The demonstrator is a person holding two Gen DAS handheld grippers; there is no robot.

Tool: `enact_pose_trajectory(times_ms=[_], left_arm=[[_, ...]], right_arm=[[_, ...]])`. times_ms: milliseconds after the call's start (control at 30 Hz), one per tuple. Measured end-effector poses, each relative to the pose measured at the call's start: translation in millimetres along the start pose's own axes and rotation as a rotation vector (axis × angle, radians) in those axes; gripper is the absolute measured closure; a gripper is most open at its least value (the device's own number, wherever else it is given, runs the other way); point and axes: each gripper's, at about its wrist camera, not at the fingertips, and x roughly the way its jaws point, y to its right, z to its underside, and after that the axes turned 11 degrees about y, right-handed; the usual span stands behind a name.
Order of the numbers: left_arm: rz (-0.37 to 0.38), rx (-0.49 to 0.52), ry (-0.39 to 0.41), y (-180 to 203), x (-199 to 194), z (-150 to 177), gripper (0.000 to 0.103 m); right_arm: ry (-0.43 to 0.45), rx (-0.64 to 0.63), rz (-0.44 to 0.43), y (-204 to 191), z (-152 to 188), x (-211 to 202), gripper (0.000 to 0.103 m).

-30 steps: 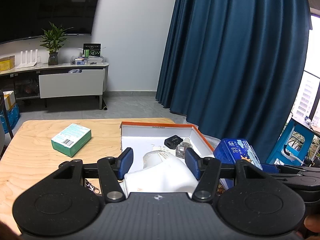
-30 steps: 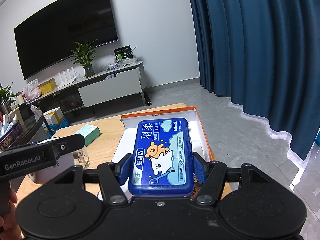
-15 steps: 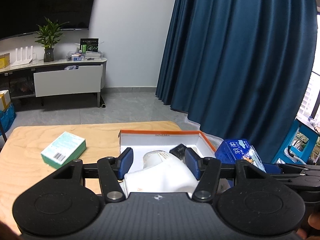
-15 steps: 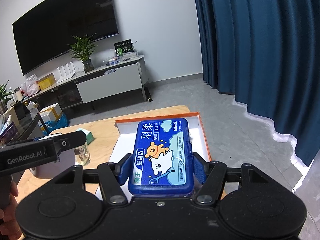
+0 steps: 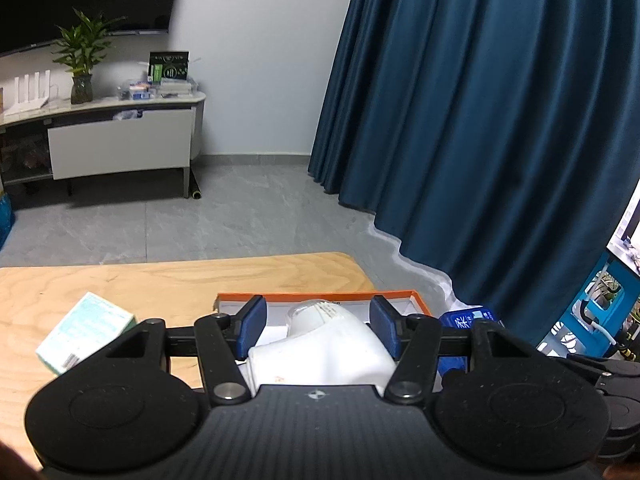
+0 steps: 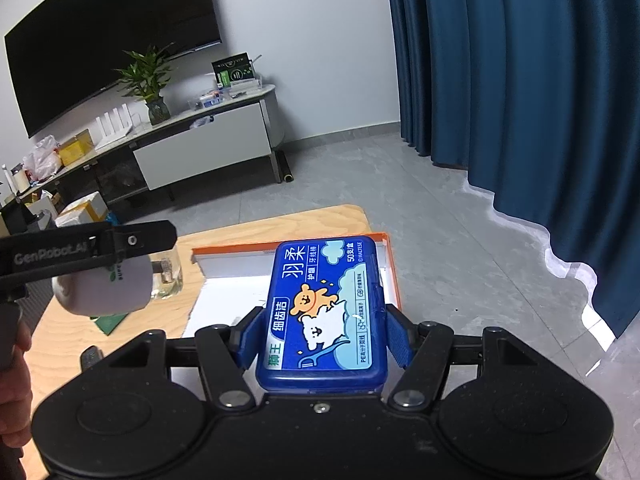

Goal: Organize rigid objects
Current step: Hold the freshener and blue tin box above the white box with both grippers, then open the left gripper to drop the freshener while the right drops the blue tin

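The left gripper point(image 5: 318, 326) has its jaws closed on a white bottle point(image 5: 324, 346), held above the near end of the orange-rimmed box point(image 5: 320, 295) on the table point(image 5: 160, 280). The right gripper point(image 6: 324, 338) clamps a blue floss case point(image 6: 324, 308) over the same box point(image 6: 390, 264). A green carton point(image 5: 86, 330) lies left of the box

You are in a living-room-like space, a home or office lounge. Ahead of your grippers, beyond the wooden table point(image 5: 168, 280), a low white TV cabinet point(image 6: 200, 148) stands against the wall under a big curved TV point(image 6: 112, 32), with a potted plant point(image 6: 148, 80) and a router point(image 5: 30, 92) on top. To your right hang floor-length blue curtains point(image 5: 480, 120) over grey tile floor point(image 6: 440, 220).
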Motion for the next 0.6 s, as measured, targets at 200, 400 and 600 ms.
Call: enact_pose_trajectory(times_ms=[200, 400, 600], left_arm=[[-0.001, 0.019, -0.039, 0, 20, 5, 0.045], [-0.006, 0.033, -0.070, 1, 38, 8, 0.045], [-0.012, 0.043, -0.100, -1, 51, 12, 0.045]], right_arm=[[-0.028, -0.009, 0.005, 3, -1, 20, 0.028], [-0.061, -0.013, 0.007, 4, 1, 40, 0.028], [-0.084, -0.019, 0.009, 4, 0, 56, 0.028]])
